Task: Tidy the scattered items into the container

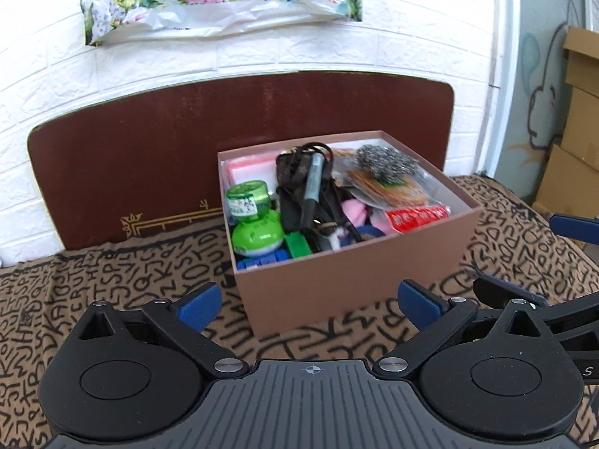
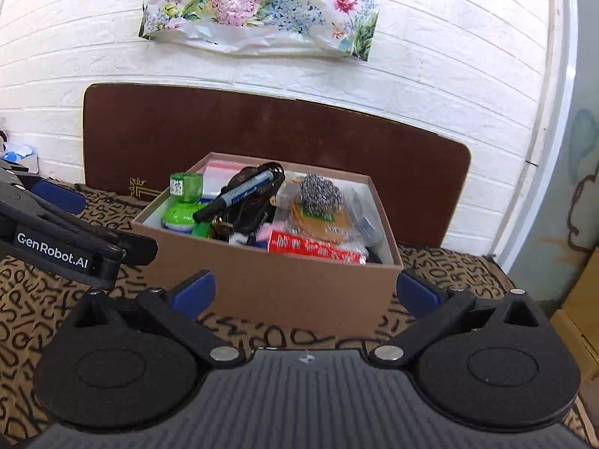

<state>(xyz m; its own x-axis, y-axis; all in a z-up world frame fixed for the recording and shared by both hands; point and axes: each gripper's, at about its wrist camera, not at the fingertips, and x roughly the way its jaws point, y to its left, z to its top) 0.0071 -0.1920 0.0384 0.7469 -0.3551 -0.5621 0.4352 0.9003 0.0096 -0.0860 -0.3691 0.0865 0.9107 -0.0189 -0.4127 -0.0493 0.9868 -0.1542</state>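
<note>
Box (image 1: 359, 284) packed full near the bench's back edge; cloth (image 1: 112, 288) bare. Left claw (image 1: 307, 301) and right claw (image 2: 305, 292) both wide, empty: tidying looks done.

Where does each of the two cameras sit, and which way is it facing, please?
Left wrist: on the left hand-held gripper, looking forward and down at the brown box on the lettered cloth; its open blue fingertips show, with the other gripper at the right edge.
Right wrist: on the right hand-held gripper, facing the same box; the left gripper intrudes at left.
Shared: box, marker, steel scourer, brown board, floral bag.
</note>
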